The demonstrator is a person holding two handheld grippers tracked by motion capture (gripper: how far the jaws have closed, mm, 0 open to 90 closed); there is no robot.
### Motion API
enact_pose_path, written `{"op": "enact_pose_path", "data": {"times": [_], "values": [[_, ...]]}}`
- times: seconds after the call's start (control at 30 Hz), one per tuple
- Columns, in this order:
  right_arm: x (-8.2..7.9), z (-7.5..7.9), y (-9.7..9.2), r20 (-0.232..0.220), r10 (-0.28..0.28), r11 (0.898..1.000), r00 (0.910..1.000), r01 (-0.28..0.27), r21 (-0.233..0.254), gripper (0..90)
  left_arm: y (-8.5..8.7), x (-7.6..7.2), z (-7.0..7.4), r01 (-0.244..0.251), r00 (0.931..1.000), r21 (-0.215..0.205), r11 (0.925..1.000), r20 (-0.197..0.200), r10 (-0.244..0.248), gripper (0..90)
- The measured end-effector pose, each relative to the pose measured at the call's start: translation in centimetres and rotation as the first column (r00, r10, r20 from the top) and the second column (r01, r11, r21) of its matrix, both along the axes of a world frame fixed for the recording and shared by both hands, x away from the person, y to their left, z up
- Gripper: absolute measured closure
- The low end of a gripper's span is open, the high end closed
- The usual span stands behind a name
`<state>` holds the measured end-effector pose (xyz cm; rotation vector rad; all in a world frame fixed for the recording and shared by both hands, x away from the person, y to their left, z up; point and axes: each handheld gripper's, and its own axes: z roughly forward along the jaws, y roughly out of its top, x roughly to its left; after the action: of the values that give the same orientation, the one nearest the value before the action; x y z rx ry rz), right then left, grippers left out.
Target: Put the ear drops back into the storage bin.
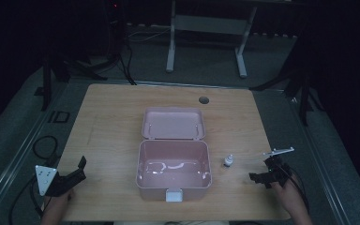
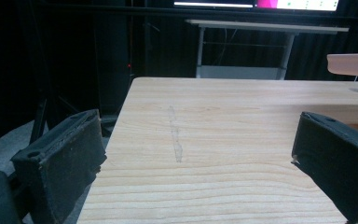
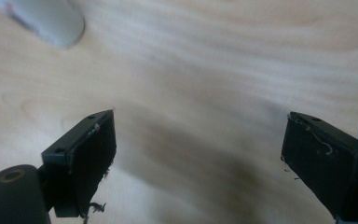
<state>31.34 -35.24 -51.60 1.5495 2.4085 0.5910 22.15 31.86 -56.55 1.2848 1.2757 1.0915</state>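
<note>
Pink storage box (image 1: 173,161) sits open; small bottle (image 1: 228,161) stands at its three o'clock. My right gripper (image 1: 266,174), jaws spread, should approach level, squeezing gently.

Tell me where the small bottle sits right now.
In the high view the small bottle stands upright on the table, just right of the open pink box and left of the right gripper.
</note>
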Motion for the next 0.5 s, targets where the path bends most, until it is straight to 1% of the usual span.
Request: {"op": "enact_pose_path", "data": {"times": [0.03,0.07,0.13,0.17,0.23,0.27,0.3,0.37,0.4,0.43,0.47,0.5], "values": [[0.0,0.0,0.0,-0.018,0.006,1.0,0.9998,-0.006,-0.009,9.8,0.0,0.0,0.0,0.0,1.0,0.0,1.0,0.0,0.0,2.4],[0.0,0.0,0.0,-0.018,0.006,1.0,0.9998,-0.006,-0.009,9.8,0.0,0.0,0.0,0.0,1.0,0.0,1.0,0.0,0.0,2.4],[0.0,0.1,-0.1,-0.056,0.022,0.999,0.9982,-0.024,-0.034,9.8,0.0,0.0,0.0,0.0,1.0,0.001,1.0,0.0,0.0,2.4],[0.0,0.1,0.0,-0.09,0.044,0.997,0.9949,-0.05,-0.057,9.8,0.0,0.0,0.0,-0.001,1.0,0.001,1.0,-0.001,0.001,2.3],[0.0,0.2,0.0,-0.125,0.068,0.993,0.9897,-0.079,-0.084,9.8,0.0,0.0,0.0,0.0,1.0,0.001,1.0,0.0,0.0,2.4],[0.0,0.2,0.0,-0.125,0.068,0.993,0.9897,-0.079,-0.084,9.8,0.0,0.0,0.0,-0.001,1.0,0.001,1.0,0.0,0.001,2.4],[-0.1,0.5,0.1,-0.154,0.092,0.988,0.9838,-0.109,-0.109,9.8,0.0,0.0,0.0,0.0,1.0,0.001,1.0,0.0,0.0,2.4],[-0.1,0.8,0.2,-0.184,0.123,0.982,0.9753,-0.147,-0.12,9.8,0.0,0.0,0.0,-0.001,1.0,0.001,1.0,0.0,0.001,2.4],[-0.1,0.8,0.2,-0.184,0.123,0.982,0.9753,-0.147,-0.12,9.8,0.0,0.0,0.0,-0.001,1.0,0.002,1.0,0.0,0.001,2.4],[-0.2,1.2,0.3,-0.219,0.148,0.976,0.9646,-0.177,-0.123,9.8,0.0,0.0,0.0,-0.001,1.0,0.002,1.0,0.0,0.001,2.3],[-0.2,1.2,0.3,-0.219,0.148,0.976,0.9646,-0.177,-0.123,9.8,0.0,0.0,0.0,-0.001,1.0,0.002,1.0,0.0,0.001,2.4],[-0.2,1.5,0.4,-0.254,0.169,0.966,0.9522,-0.211,-0.149,9.9,0.0,0.0,0.0,-0.001,1.0,0.002,1.0,0.0,0.001,2.4]]}}
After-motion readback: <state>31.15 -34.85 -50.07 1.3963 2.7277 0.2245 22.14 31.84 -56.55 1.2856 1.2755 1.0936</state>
